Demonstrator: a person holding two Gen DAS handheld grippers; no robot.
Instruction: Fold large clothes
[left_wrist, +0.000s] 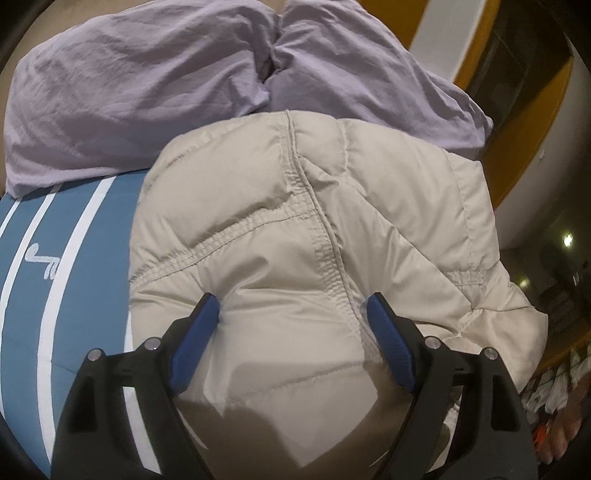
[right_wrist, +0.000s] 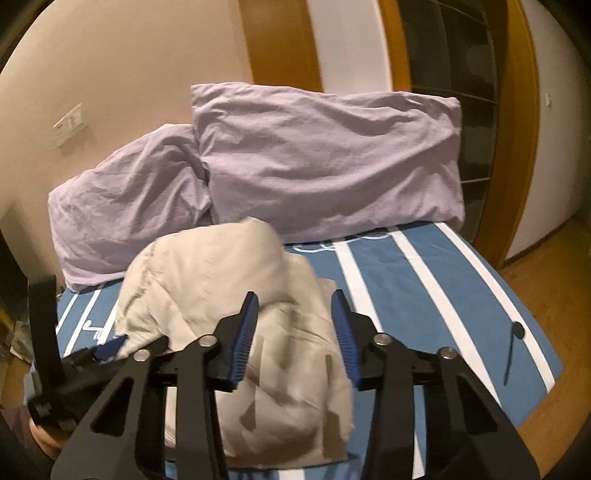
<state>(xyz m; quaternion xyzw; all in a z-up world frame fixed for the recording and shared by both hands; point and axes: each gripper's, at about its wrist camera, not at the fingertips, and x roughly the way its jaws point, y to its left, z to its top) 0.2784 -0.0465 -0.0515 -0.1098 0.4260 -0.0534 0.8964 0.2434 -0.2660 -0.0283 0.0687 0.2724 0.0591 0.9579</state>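
A puffy beige quilted jacket (left_wrist: 295, 229) lies bunched on the blue bedsheet with white stripes (left_wrist: 33, 295). My left gripper (left_wrist: 293, 306) stands wide open low over the jacket. Its blue fingertips (left_wrist: 207, 314) rest against the padded cloth, which bulges up between them. In the right wrist view the same jacket (right_wrist: 207, 280) forms a heap in the middle of the bed (right_wrist: 406, 288). My right gripper (right_wrist: 294, 306) hangs above the heap's near side, its jaws partly apart with nothing pinched between them. A blue pad of the left gripper (right_wrist: 110, 347) touches the heap's left edge.
Two lilac pillows (right_wrist: 325, 166) lean on the wall at the head of the bed. A small dark long-handled object (right_wrist: 513, 343) lies near the bed's right edge. Wooden door frames (right_wrist: 517, 129) and wooden floor are on the right. A wall plate (right_wrist: 70, 123) is on the left.
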